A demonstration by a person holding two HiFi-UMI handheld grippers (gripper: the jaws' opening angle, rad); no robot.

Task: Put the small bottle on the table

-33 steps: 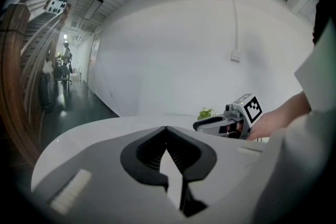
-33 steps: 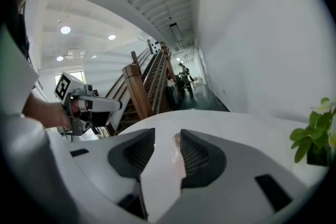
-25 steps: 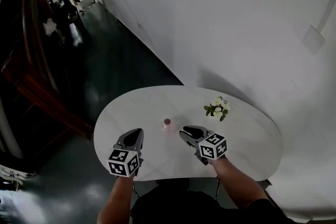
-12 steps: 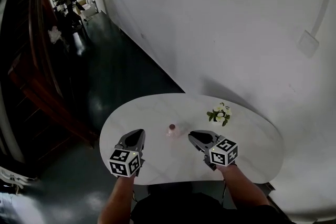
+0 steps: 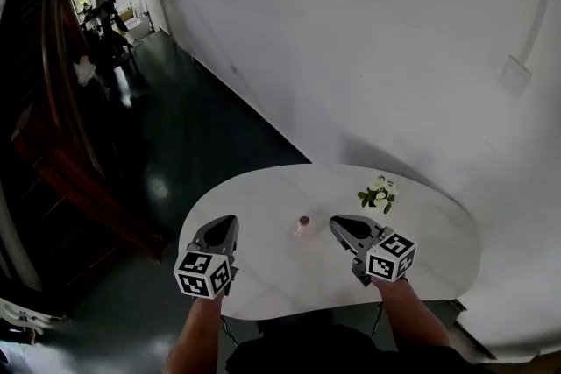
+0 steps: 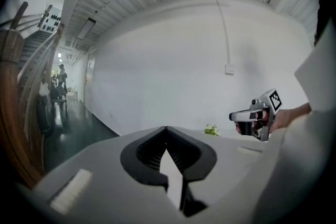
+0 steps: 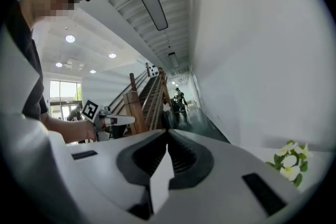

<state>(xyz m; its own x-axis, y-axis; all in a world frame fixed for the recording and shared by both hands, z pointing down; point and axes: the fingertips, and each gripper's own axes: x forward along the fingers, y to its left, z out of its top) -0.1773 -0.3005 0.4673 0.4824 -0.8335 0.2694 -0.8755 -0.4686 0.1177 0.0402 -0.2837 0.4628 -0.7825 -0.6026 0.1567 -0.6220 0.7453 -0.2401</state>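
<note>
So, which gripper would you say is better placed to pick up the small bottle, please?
Right. The right gripper sits nearer the small bottle on the table than the left gripper. Its jaws have just been closing with nothing between them, so they'd need reopening.

White wall [image 5: 368, 39]; dark glossy floor [image 5: 202, 136]; wooden staircase [image 5: 44, 127] at left.
</note>
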